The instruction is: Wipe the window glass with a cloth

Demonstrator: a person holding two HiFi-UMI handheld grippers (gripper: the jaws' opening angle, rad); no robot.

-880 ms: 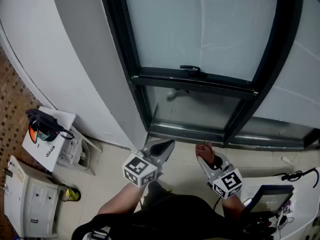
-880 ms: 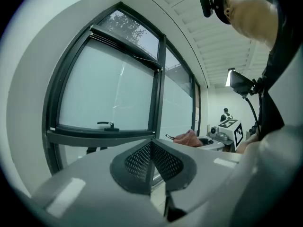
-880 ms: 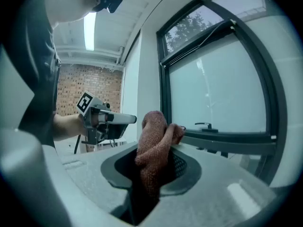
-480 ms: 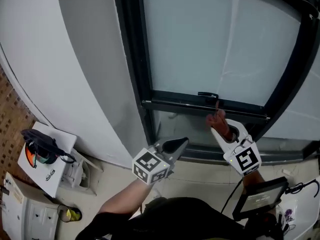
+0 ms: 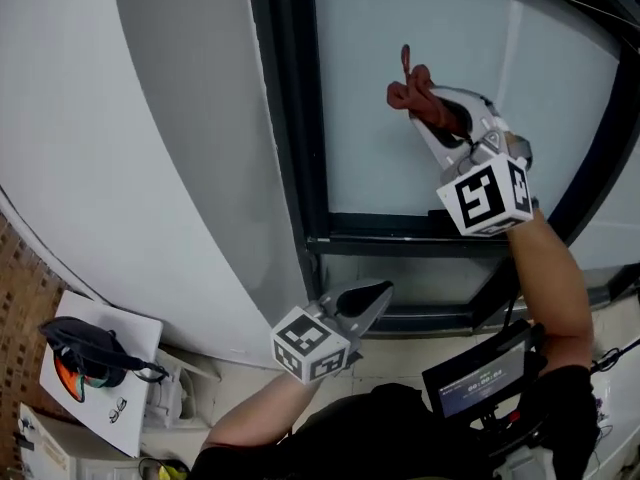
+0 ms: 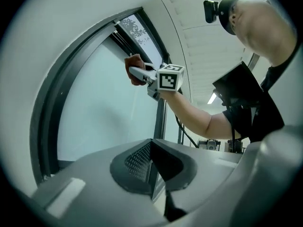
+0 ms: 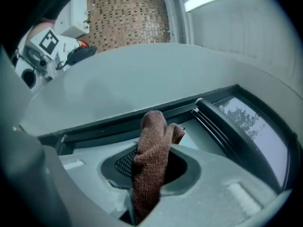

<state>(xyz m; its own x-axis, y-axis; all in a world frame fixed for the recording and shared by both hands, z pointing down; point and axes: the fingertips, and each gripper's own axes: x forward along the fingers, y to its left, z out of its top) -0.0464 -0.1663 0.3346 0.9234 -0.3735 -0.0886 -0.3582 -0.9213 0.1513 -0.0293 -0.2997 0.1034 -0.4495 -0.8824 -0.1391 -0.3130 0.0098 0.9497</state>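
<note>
The window glass (image 5: 380, 118) is a frosted pane in a dark frame (image 5: 290, 148). My right gripper (image 5: 432, 110) is raised high against the pane and is shut on a reddish-brown cloth (image 5: 412, 90). The same cloth (image 7: 151, 164) sticks up between the jaws in the right gripper view, and the cloth (image 6: 135, 70) shows again in the left gripper view. My left gripper (image 5: 372, 298) hangs low near the bottom of the frame, shut with nothing in it, its jaws (image 6: 151, 167) pointing up along the glass.
A grey wall (image 5: 160, 148) runs left of the window. A horizontal frame bar (image 5: 420, 240) with a handle crosses the window below my right gripper. A white box with a helmet (image 5: 85, 353) sits on the floor at lower left. A dark screen (image 5: 480, 373) hangs at the person's chest.
My right gripper has lifted the cloth from near the sill to the upper pane. My left gripper has stayed low, and the view has tilted upward.
</note>
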